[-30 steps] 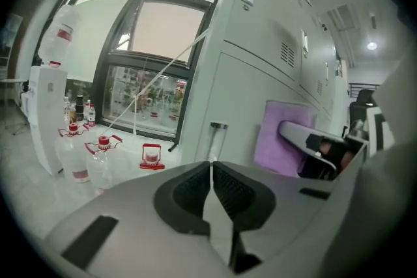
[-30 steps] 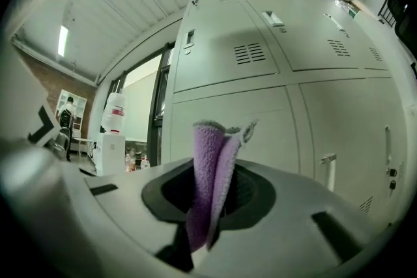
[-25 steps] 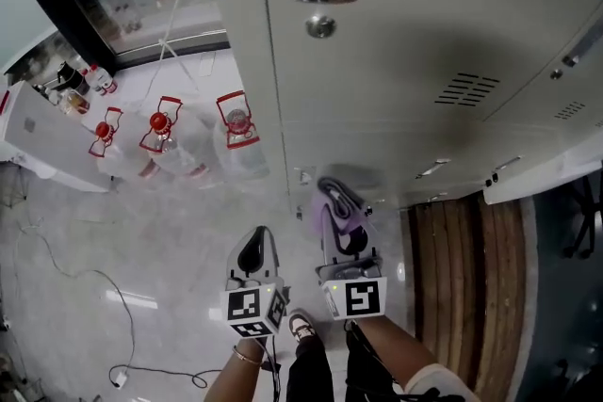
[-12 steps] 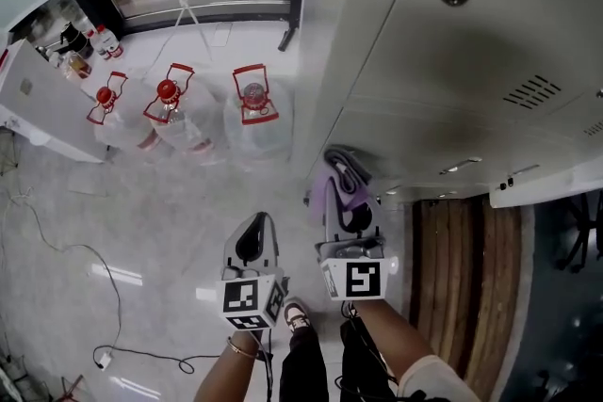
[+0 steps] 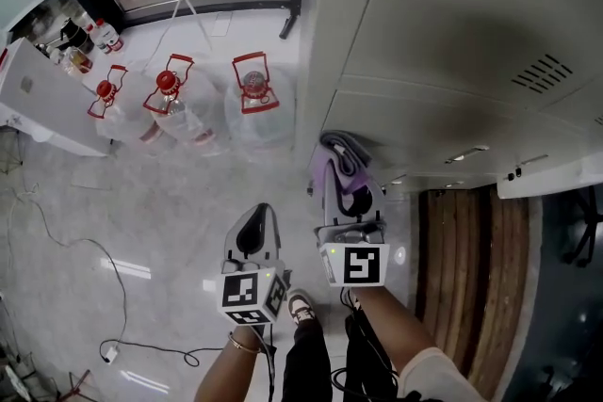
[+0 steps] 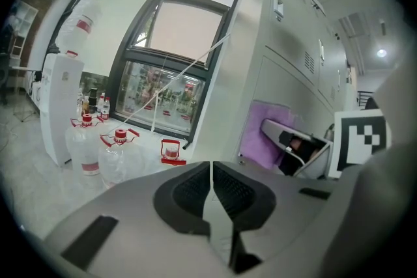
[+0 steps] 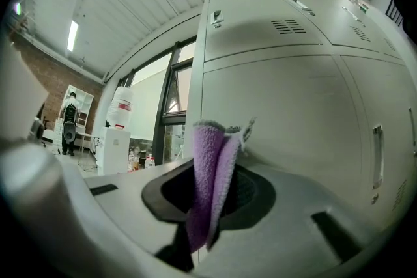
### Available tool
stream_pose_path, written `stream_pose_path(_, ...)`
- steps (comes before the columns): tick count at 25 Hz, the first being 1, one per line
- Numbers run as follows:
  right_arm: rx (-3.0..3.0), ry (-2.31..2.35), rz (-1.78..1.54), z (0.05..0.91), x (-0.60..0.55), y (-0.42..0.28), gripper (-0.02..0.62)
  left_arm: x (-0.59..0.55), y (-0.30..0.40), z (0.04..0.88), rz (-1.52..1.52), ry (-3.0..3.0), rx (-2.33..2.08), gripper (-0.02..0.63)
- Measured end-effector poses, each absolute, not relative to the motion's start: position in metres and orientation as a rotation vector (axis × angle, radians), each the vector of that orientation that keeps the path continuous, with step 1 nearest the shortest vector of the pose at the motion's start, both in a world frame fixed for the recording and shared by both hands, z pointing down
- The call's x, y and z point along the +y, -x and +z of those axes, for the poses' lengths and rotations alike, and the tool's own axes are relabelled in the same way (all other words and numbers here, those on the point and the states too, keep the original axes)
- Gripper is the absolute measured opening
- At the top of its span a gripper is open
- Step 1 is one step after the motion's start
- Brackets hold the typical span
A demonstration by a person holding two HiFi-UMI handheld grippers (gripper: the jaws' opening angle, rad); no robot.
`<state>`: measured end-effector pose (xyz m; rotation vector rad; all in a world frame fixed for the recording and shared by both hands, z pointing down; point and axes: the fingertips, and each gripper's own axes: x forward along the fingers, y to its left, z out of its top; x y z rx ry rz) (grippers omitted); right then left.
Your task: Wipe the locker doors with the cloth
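Cloth (image 7: pixel 210 172) pinched in right tongs (image 5: pixel 344 201): press flat on locker door (image 5: pixel 443 33) at one o'clock; left tongs (image 6: pixel 210 189) closed, empty.

Locker doors (image 5: pixel 443 33) close off everything ahead on the right. Three water jugs (image 5: pixel 179 113) stand on the floor (image 5: pixel 122 221) just left of them; the nearer floor lies open.
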<state>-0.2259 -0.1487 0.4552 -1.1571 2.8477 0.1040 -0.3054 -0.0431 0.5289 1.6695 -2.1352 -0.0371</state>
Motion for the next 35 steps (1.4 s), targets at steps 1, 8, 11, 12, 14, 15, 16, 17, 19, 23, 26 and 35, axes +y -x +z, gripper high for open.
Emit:
stream_pose_path(1,2.851,1.157,0.094,0.456,-0.149,0.225,0.067,-0.044,0.303,0.528,-0.037,-1.668,-2.135,0.017)
stream_pose_path(8,2.843,1.143,0.119,0.454,-0.157,0.210,0.067,-0.049,0.282,0.530,-0.018,-1.666,-2.125,0.017)
stream_pose_path(11,2.845,1.162,0.128,0.455,-0.164,0.197,0.067,-0.054,0.269,0.531,-0.012,-1.682,-2.113,0.017)
stream_pose_path(12,2.840,1.173,0.127,0.455,-0.167,0.192,0.067,-0.056,0.265,0.531,-0.009,-1.682,-2.109,0.017)
stream_pose_path(14,2.830,1.196,0.112,0.455,-0.172,0.181,0.067,-0.057,0.256,0.532,-0.003,-1.680,-2.105,0.017)
stream_pose_path(15,2.825,1.204,0.110,0.455,-0.175,0.176,0.067,-0.058,0.253,0.532,0.002,-1.682,-2.103,0.017)
stream_pose_path(16,2.822,1.210,0.119,0.454,-0.177,0.171,0.067,-0.059,0.249,0.532,0.007,-1.687,-2.101,0.017)
stream_pose_path(17,2.822,1.215,0.133,0.453,-0.179,0.167,0.067,-0.060,0.246,0.532,0.012,-1.694,-2.099,0.017)
stream_pose_path(19,2.821,1.224,0.157,0.452,-0.182,0.160,0.067,-0.063,0.241,0.531,0.016,-1.705,-2.095,0.017)
stream_pose_path(23,2.812,1.252,0.145,0.453,-0.191,0.140,0.067,-0.073,0.224,0.531,0.017,-1.725,-2.081,0.017)
stream_pose_path(26,2.809,1.278,0.148,0.453,-0.197,0.123,0.067,-0.081,0.208,0.531,0.019,-1.744,-2.062,0.017)
stream_pose_path(35,2.764,1.367,0.143,0.451,-0.223,0.063,0.067,-0.109,0.153,0.531,0.040,-1.797,-1.987,0.017)
